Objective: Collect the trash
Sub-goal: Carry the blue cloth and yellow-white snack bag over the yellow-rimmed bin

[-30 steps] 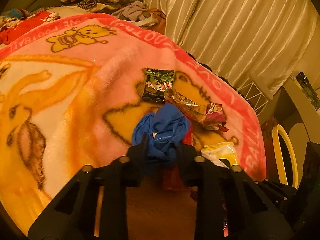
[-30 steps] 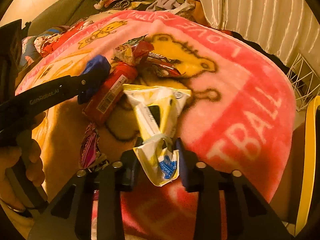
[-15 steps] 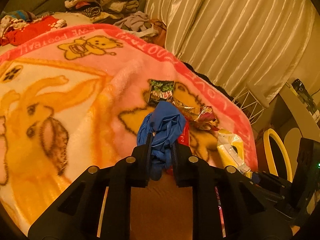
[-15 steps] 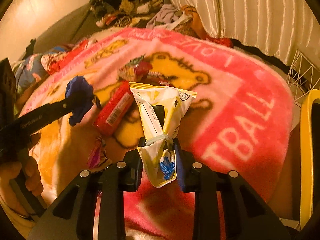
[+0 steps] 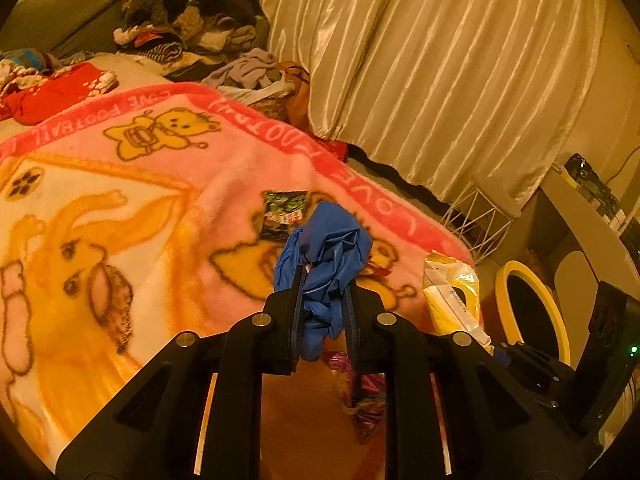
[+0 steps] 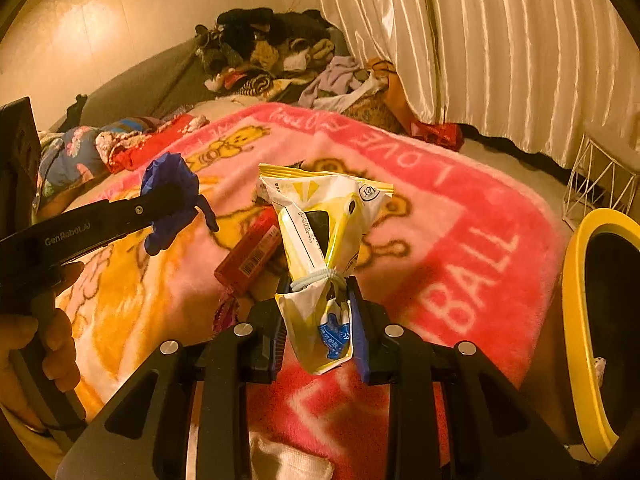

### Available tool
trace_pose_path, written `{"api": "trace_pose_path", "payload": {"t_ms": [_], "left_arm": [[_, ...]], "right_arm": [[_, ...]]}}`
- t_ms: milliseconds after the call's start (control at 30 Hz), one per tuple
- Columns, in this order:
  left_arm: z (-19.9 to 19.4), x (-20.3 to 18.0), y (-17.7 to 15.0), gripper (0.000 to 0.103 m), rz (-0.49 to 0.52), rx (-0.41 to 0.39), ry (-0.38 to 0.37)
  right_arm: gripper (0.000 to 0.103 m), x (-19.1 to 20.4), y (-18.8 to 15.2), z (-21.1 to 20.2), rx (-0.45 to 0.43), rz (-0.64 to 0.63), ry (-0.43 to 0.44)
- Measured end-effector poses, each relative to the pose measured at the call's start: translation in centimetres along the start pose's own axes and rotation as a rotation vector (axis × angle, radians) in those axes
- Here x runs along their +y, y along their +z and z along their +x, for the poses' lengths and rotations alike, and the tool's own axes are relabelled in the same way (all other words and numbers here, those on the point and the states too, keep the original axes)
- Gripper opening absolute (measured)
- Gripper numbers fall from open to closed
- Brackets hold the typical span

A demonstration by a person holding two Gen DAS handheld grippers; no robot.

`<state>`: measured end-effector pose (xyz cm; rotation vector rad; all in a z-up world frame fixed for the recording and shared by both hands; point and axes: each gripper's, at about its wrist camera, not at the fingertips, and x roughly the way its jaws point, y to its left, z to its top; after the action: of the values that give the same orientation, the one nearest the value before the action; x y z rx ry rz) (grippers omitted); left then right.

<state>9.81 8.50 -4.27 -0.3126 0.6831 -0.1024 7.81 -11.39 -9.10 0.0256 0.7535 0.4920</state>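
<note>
Left wrist: blue glove between tool fingers.

Right hand-held gripper clamping a yellow snack bag
Left hand-held gripper is pinching a blue wad above the pink blanket; a red packet is lying beneath.

Fleecy cloth blanket; satin-glossy curtain; shiny plastic wrapper.

Pink cartoon-bear blanket spread across the bed. Heap of clothes beyond its far edge, beside pleated cream curtains. White wire basket off its right edge.
</note>
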Motion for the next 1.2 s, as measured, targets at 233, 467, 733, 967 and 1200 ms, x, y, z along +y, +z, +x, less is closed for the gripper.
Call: {"api": "trace_pose_path", "payload": {"t_ms": [233,467,733,967,1200], "left_arm": [[-0.8,-1.8,0.2,0.012,0.028,-0.021,-0.022],[-1.3,-3.4,0.3,0.012,0.052,-0.030,-0.035],[-1.6,-5.0,0.0,0.012,0.082,-0.028,-0.049],[-1.8,-6.4,-0.1,0.012,0.106,-0.029,-0.058],[-1.9,-7.4,-0.4,0.012,0.125,-0.028,-0.066]], "right_arm": [[0.026,0.1,-0.3,-1.7,-0.036,-0.007,-0.009],[0.026,-0.5,-0.6,-3.1,-0.039,0.007,-0.008],[0.026,-1.3,-1.0,-4.2,-0.049,0.029,-0.024],[0.026,-2.3,-1.0,-5.0,-0.057,0.048,-0.037],[0.026,-3.0,-1.0,-6.0,-0.072,0.063,-0.044]]}}
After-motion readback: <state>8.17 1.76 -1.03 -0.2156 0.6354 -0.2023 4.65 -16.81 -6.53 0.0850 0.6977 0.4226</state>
